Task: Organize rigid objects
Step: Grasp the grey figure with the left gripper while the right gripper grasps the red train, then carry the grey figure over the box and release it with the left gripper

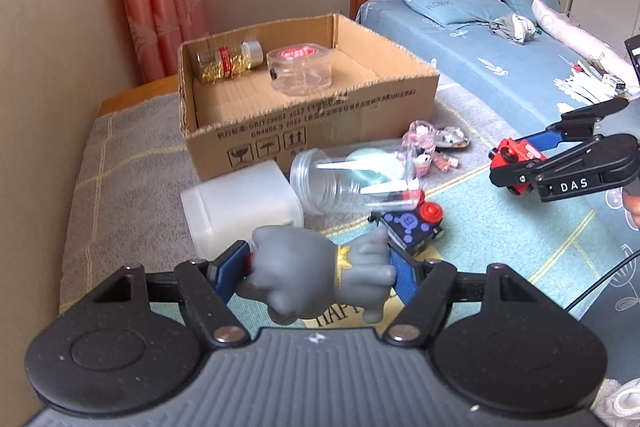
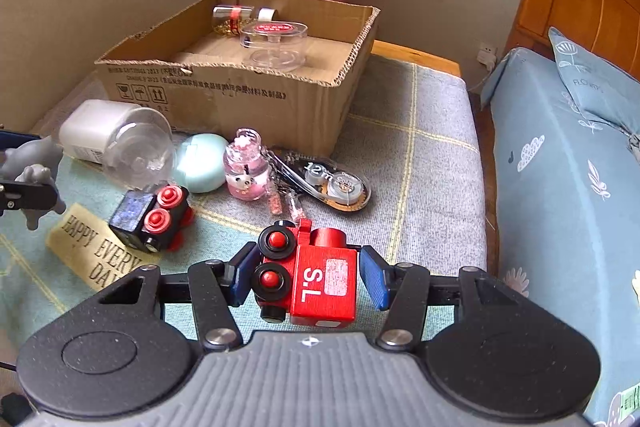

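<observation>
My left gripper (image 1: 318, 261) is shut on a grey toy figurine (image 1: 288, 259) with a gold collar, held a little above the blanket. My right gripper (image 2: 310, 273) is shut on a red toy train (image 2: 324, 279) marked "S.L", also lifted off the blanket. In the left wrist view the right gripper (image 1: 516, 167) and its red train (image 1: 518, 153) hang at the right. The open cardboard box (image 1: 304, 135) stands behind, holding a bottle of gold bits (image 1: 224, 63) and a clear round container with a red label (image 1: 300, 67).
On the blanket before the box (image 2: 224, 99) lie a white jar (image 2: 96, 129), a clear jar on its side (image 2: 138, 147), a black toy train car (image 2: 152, 215), a mint green case (image 2: 200, 163), a pink keychain bottle (image 2: 246, 167) and a correction tape (image 2: 336, 183). A bed (image 2: 560, 167) runs along the right.
</observation>
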`<action>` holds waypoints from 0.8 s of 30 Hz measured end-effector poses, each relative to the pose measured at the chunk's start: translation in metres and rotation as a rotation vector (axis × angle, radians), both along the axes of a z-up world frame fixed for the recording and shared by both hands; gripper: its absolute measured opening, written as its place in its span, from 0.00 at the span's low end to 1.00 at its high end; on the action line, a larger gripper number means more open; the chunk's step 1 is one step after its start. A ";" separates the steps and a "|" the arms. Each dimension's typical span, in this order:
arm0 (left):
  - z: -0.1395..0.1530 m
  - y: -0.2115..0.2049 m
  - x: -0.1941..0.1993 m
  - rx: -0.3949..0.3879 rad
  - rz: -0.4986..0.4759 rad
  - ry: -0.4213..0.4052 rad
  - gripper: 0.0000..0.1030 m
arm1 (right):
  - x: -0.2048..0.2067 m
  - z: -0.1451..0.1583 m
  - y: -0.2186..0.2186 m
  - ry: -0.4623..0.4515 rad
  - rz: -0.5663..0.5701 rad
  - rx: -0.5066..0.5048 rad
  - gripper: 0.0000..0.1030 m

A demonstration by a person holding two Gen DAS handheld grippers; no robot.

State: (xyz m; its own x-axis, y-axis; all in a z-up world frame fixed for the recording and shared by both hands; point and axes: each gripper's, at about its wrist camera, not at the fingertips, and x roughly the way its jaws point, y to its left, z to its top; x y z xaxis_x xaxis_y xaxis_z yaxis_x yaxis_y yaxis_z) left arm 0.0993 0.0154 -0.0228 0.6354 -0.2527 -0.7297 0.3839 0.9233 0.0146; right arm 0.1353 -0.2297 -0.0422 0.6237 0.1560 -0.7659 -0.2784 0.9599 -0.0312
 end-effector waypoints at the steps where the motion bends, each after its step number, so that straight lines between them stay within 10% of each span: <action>1: 0.005 -0.001 0.001 0.004 -0.004 -0.011 0.70 | -0.001 0.003 0.000 -0.003 0.010 0.002 0.58; 13: 0.056 -0.006 0.056 0.059 -0.005 -0.173 0.70 | 0.002 0.051 0.002 -0.091 0.095 0.010 0.58; 24: 0.057 -0.020 0.161 0.109 0.032 -0.146 0.70 | 0.017 0.079 0.008 -0.164 0.122 -0.015 0.58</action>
State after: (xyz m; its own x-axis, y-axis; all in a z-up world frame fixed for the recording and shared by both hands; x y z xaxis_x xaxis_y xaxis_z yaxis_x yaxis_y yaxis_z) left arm 0.2604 -0.0047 0.0338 0.7433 -0.1553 -0.6506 0.3407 0.9250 0.1684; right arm 0.1521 -0.2215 0.0367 0.7177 0.2275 -0.6581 -0.3826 0.9185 -0.0998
